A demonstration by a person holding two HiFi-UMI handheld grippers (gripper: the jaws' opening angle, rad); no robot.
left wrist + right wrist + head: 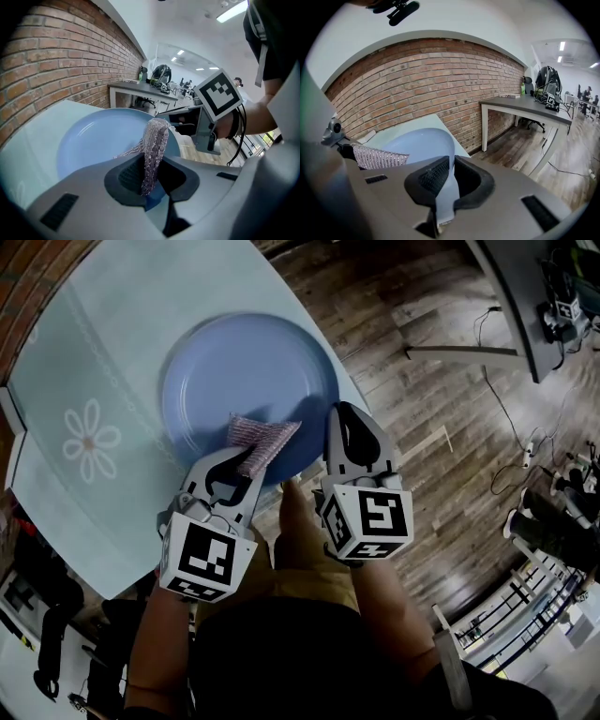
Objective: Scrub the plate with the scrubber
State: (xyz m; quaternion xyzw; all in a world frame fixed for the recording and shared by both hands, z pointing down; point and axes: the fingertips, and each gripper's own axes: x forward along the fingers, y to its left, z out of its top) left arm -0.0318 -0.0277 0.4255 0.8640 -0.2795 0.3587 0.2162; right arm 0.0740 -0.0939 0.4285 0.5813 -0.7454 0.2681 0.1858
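A round light-blue plate [234, 381] lies on the pale teal table [112, 352], its near right rim reaching past the table's edge. My right gripper [339, 424] is shut on that rim; in the right gripper view the plate [417, 140] runs edge-on between the closed pads of the right gripper [449, 180]. A silvery-pink mesh scrubber [262, 440] lies over the plate's near part, pinched by my left gripper [246, 463]. In the left gripper view the scrubber [153, 145] stands up out of the left gripper [151, 178], with the plate [93, 140] just beyond it.
A white flower print [91, 439] marks the table on the left. Wooden floor [441, 381] with cables lies to the right of the table's edge. A brick wall [417, 79] stands behind the table and a grey desk [525, 105] stands off to the right.
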